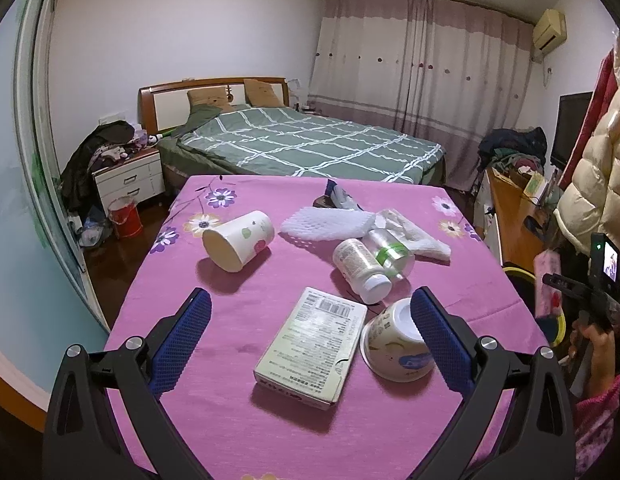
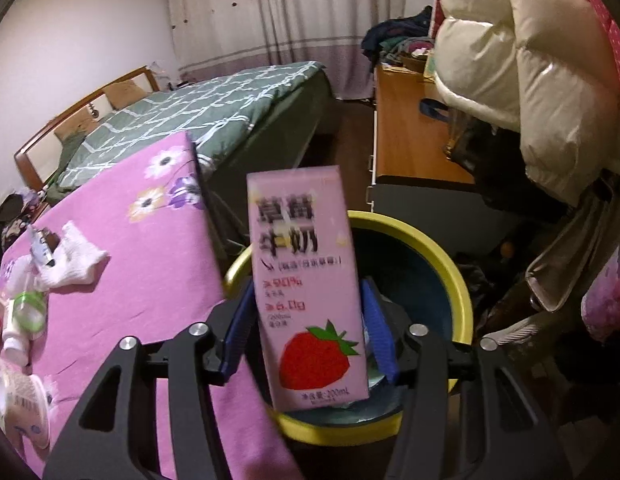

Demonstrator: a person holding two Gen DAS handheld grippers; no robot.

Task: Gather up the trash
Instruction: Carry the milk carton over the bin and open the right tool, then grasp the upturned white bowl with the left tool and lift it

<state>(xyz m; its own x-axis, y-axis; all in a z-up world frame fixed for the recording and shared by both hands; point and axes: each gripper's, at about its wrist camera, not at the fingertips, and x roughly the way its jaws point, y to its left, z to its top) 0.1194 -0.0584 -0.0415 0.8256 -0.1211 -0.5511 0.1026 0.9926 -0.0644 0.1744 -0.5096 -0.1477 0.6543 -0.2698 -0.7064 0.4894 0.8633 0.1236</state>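
My right gripper [image 2: 306,320] is shut on a pink strawberry milk carton [image 2: 306,280] and holds it upright over a yellow-rimmed trash bin [image 2: 462,292] beside the table. My left gripper [image 1: 310,316] is open and empty above the pink tablecloth [image 1: 230,360]. Between and just beyond its fingers lie a flat cardboard box [image 1: 314,344] and an overturned paper bowl [image 1: 394,344]. Farther off lie a tipped paper cup [image 1: 238,246], a white pill bottle [image 1: 360,264], a clear plastic bottle [image 1: 390,252], white foam netting [image 1: 326,222] and a wrapper [image 1: 338,196].
A bed [image 1: 306,144] stands beyond the table. A wooden desk [image 2: 410,136] with clutter and a cream puffer jacket [image 2: 522,48] are to the right of the bin. A nightstand [image 1: 126,178] and a red bucket [image 1: 124,216] are at the left.
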